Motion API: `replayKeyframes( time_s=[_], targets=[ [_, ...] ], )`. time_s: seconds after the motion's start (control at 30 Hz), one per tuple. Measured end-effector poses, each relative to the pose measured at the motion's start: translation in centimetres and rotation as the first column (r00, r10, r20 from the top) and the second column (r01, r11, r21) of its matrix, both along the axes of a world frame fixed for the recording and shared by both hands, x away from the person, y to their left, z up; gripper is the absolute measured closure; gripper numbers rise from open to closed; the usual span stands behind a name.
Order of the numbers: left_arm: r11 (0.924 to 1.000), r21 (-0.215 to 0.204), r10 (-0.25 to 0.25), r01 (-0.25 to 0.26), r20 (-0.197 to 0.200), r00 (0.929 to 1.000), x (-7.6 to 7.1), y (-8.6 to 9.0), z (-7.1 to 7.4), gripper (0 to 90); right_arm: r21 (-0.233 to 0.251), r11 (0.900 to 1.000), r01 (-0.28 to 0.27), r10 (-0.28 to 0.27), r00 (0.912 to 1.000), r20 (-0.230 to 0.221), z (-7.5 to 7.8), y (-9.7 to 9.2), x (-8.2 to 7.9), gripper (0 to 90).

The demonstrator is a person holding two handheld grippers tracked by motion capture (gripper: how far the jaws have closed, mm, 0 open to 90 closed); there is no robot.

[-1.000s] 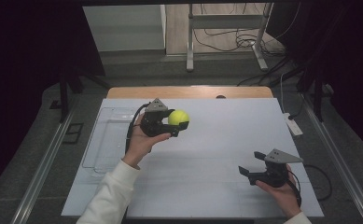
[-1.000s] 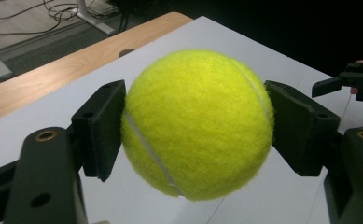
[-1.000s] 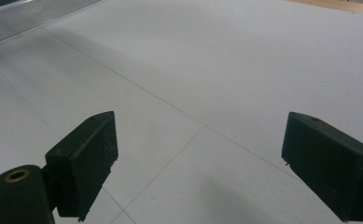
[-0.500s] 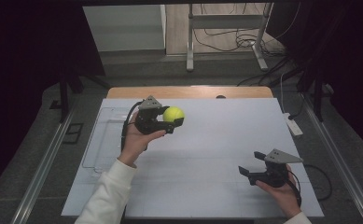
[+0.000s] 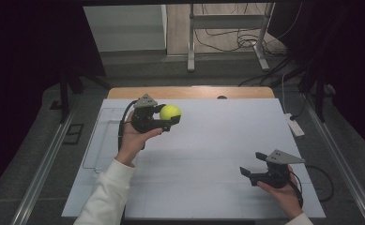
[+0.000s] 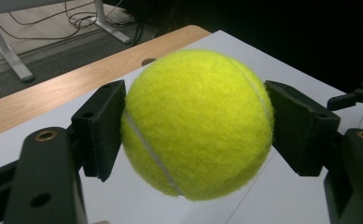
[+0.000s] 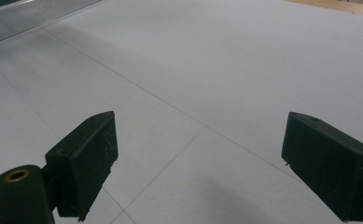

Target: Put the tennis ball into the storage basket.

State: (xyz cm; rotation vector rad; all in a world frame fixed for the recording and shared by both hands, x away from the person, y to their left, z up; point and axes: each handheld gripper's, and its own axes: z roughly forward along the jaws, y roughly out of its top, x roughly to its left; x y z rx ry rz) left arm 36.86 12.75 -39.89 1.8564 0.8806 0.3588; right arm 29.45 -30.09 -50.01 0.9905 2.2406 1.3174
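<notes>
A yellow tennis ball is held off the white table at the back left. My left gripper is shut on it, one black pad pressed on each side. My right gripper rests low over the table near the front right, its jaws wide apart with nothing between them. In the left gripper view the right gripper peeks in at the far right edge.
A clear shallow tray lies along the table's left side. A wooden strip borders the far edge. A white power strip sits off the right edge. Metal stand legs and cables lie on the floor behind.
The left hand has drifted slightly toward the left and back with the ball still in its grip. The right gripper has stayed put.
</notes>
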Motion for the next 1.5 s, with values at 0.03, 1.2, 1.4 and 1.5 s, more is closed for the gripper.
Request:
replayKeyframes(
  time_s=[0.03, 1.2, 1.4, 1.5],
  targets=[
    [1.0000, 0.001, 0.004, -0.004, 0.000, 1.0000, 0.0, 0.1, 0.0, 26.5, 0.000, 1.0000, 0.000, 0.000, 1.0000, 0.000, 0.0, 0.0, 0.0, 11.0],
    [0.9934, -0.053, 0.102, -0.102, 0.001, 0.9948, 0.6, 3.6, 0.4, 26.5, -0.001, 1.0000, 0.001, -0.001, 1.0000, 0.000, 0.0, 0.0, 0.0, 11.0],
    [0.9912, -0.053, 0.122, -0.121, 0.009, 0.9925, 0.5, 4.0, 0.6, 26.5, -0.001, 1.0000, 0.001, -0.001, 1.0000, 0.000, 0.0, 0.0, 0.0, 11.0],
    [0.9899, -0.059, 0.130, -0.129, 0.008, 0.9915, 0.5, 4.4, 0.6, 26.5, -0.001, 1.0000, 0.001, -0.001, 1.0000, 0.000, 0.0, 0.0, 0.0, 11.0]
  ],
)
